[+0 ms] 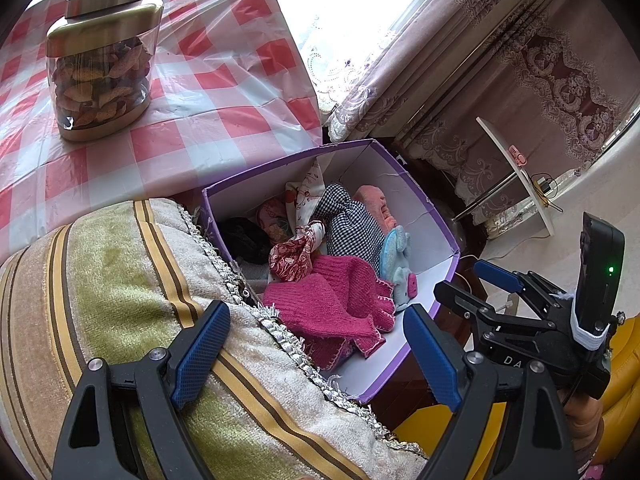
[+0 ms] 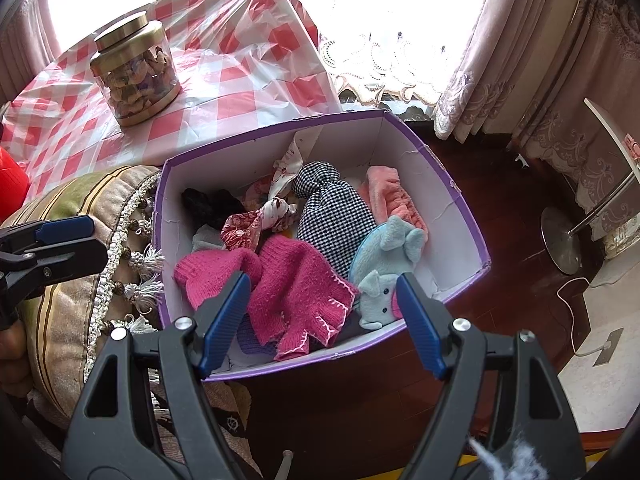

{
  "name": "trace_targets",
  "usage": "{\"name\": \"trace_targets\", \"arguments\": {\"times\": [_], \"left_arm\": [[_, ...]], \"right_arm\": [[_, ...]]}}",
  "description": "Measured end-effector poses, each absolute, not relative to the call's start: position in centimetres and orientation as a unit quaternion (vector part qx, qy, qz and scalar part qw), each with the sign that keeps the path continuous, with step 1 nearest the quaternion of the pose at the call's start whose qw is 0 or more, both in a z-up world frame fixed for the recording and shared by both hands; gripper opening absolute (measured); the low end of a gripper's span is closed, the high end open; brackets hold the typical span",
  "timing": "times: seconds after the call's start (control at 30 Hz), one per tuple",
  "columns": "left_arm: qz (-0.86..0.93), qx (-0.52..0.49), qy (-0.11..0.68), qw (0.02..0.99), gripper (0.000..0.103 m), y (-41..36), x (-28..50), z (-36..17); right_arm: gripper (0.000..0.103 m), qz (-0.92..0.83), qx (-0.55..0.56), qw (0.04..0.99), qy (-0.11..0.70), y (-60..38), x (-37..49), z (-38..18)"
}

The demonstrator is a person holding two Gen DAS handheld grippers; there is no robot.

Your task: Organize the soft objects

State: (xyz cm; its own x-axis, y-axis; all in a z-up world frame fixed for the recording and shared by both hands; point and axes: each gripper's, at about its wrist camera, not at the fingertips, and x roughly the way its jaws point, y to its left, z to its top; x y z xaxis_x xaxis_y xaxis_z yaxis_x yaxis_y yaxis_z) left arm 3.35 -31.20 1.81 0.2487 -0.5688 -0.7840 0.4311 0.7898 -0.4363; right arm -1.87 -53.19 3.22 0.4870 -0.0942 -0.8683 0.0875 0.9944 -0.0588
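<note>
While both pairs of tongs hang wide open and empty, the left tongs sit over a striped green-and-beige towelling cushion with a silver fringe, and the right tongs sit over the near edge of a purple cardboard box with white inner walls. On the body of the right tongs, seen from the left camera, the letters "DA" can be read. The cushion presses against the box's left wall. Inside the box lie a bright pink knitted glove nearest, a pale blue plush toy just beside it on the right, then a black-and-white checked cloth bundle, a red floral scarf, a salmon towel and a black fuzzy item. Open dark wooden floor lies to the right of the box. Farther back, a red-and-white checked surface carries a clear jar with a gold lid.
</note>
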Motion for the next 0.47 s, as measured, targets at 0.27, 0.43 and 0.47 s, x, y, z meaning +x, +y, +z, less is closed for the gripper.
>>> {"name": "trace_targets", "arguments": {"times": [0.27, 0.43, 0.47], "left_arm": [[-0.317, -0.066, 0.524, 0.788, 0.089, -31.24, 3.33, 1.79], [-0.317, -0.060, 0.522, 0.790, 0.089, -31.37, 3.27, 1.79], [-0.317, -0.056, 0.522, 0.789, 0.090, -31.50, 3.27, 1.75]], "right_arm": [[0.078, -0.052, -0.003, 0.862, 0.505, -53.28, -1.89, 3.12], [0.078, -0.053, -0.003, 0.862, 0.505, -53.32, -1.94, 3.04], [0.078, -0.053, -0.003, 0.861, 0.505, -53.32, -1.97, 3.02]]}}
